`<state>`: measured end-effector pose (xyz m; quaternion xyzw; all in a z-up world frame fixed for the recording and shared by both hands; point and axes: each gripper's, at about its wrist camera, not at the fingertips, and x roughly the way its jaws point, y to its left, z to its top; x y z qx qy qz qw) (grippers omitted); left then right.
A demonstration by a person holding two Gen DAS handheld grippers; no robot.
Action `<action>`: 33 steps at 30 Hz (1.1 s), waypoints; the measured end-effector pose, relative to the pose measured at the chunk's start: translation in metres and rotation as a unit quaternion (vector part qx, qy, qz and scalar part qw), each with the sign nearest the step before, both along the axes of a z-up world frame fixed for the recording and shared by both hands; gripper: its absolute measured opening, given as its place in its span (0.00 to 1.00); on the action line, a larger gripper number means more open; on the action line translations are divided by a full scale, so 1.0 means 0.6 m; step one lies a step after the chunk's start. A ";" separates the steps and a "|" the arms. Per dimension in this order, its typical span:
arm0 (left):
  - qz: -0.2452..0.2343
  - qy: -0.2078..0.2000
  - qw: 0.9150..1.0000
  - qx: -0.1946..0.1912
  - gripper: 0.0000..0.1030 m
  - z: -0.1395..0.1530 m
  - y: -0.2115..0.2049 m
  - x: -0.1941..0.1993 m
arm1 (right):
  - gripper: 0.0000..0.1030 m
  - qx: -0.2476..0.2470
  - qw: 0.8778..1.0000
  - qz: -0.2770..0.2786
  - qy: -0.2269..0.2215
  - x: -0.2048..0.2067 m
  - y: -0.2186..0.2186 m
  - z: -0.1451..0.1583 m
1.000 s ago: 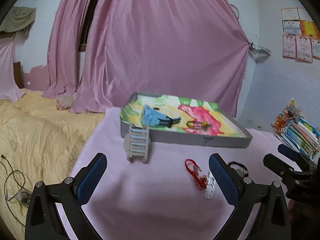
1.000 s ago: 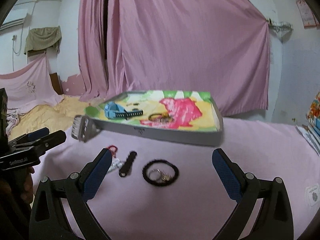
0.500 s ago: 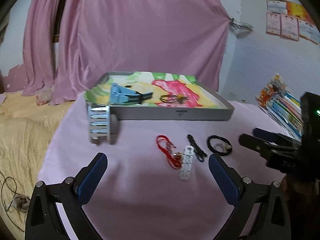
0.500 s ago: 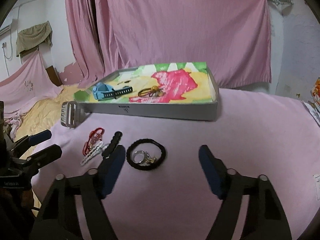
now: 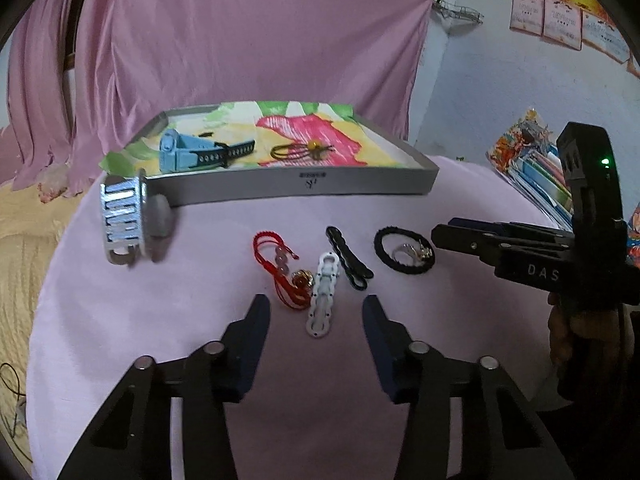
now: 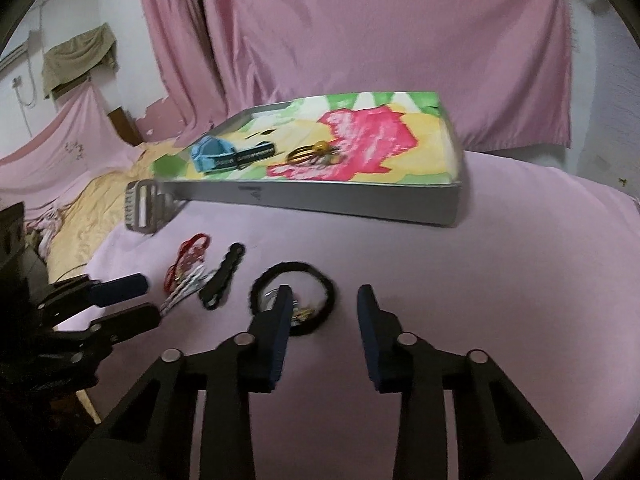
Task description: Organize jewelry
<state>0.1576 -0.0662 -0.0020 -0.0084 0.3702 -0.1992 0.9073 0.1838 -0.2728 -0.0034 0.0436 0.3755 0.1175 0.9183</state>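
On the pink cloth lie a red cord bracelet (image 5: 280,268), a white hair clip (image 5: 323,296), a black wavy clip (image 5: 349,258) and a black hair tie (image 5: 404,250) with small metal pieces inside it. My left gripper (image 5: 316,312) is open just in front of the white clip. My right gripper (image 6: 323,300) is open over the near right part of the black hair tie (image 6: 320,278), its left finger covering the ring's inside. The grey tray (image 5: 360,186) behind holds a blue watch (image 5: 188,154) and a dark band with a gold bead (image 5: 304,150).
A silver claw clip (image 5: 124,220) stands at the tray's left corner. A stack of colourful booklets (image 5: 532,160) lies at the right. A yellow bedspread (image 5: 24,264) lies to the left below the cloth edge. A hand (image 5: 576,332) holds the right gripper.
Both grippers have narrowed their fingers and moved forward and down toward the loose items. The left now lines up with the white clip, the right with the black hair tie.
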 end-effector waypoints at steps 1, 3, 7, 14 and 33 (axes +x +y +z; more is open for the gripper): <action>-0.001 0.003 1.000 0.001 0.35 -0.001 -0.002 0.001 | 0.23 -0.005 1.000 0.007 0.000 0.000 0.006 -0.001; -0.003 0.008 1.000 0.003 0.31 -0.004 -0.005 0.003 | 0.23 -0.013 1.000 0.017 0.002 -0.001 0.013 -0.003; -0.007 0.020 1.000 0.009 0.25 -0.010 -0.011 0.006 | 0.17 -0.017 0.999 0.027 0.006 0.003 0.020 -0.005; -0.003 0.022 1.000 0.021 0.17 -0.011 -0.017 0.009 | 0.16 -0.032 0.999 0.034 0.008 0.010 0.025 -0.007; -0.017 0.026 1.000 -0.005 0.03 -0.007 -0.013 0.000 | 0.10 -0.088 0.995 0.048 0.002 -0.001 0.038 -0.001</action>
